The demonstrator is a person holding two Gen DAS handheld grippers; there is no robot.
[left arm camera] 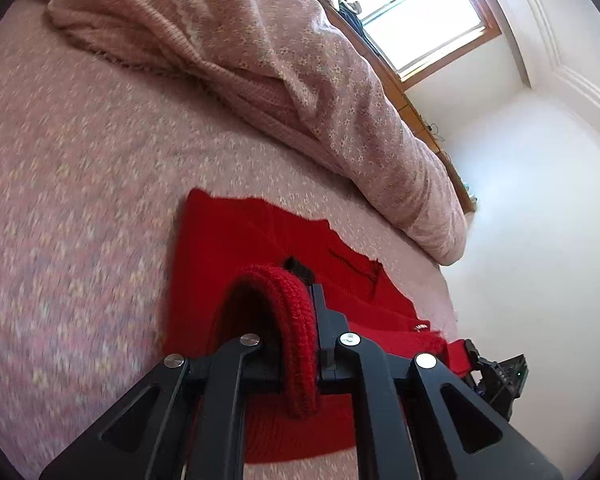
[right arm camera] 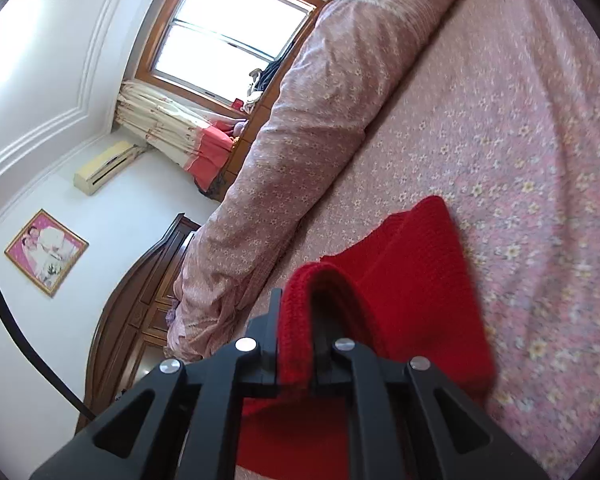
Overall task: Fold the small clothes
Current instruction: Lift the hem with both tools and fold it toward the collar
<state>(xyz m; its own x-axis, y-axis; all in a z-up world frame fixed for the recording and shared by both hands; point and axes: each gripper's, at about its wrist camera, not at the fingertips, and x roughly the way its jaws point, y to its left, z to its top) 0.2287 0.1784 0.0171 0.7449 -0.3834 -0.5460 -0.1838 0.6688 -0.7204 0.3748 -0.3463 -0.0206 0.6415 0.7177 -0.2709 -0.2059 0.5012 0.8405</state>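
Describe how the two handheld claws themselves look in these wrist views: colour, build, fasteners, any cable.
Both are matte black plastic. The left claw and the right claw each run on four angular linkage arms with triangular cut-outs, pinned by round silver fasteners. A black cable curves past the right one. No hand or sleeve shows.

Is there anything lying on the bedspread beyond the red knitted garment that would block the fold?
Nothing visible does. The bedspread past the red knitted garment is bare; the rolled quilt lies off to the side.

Pink floral bed [left arm camera: 80,184] bears red knit garment [left arm camera: 228,240], rolled quilt [left arm camera: 340,100].
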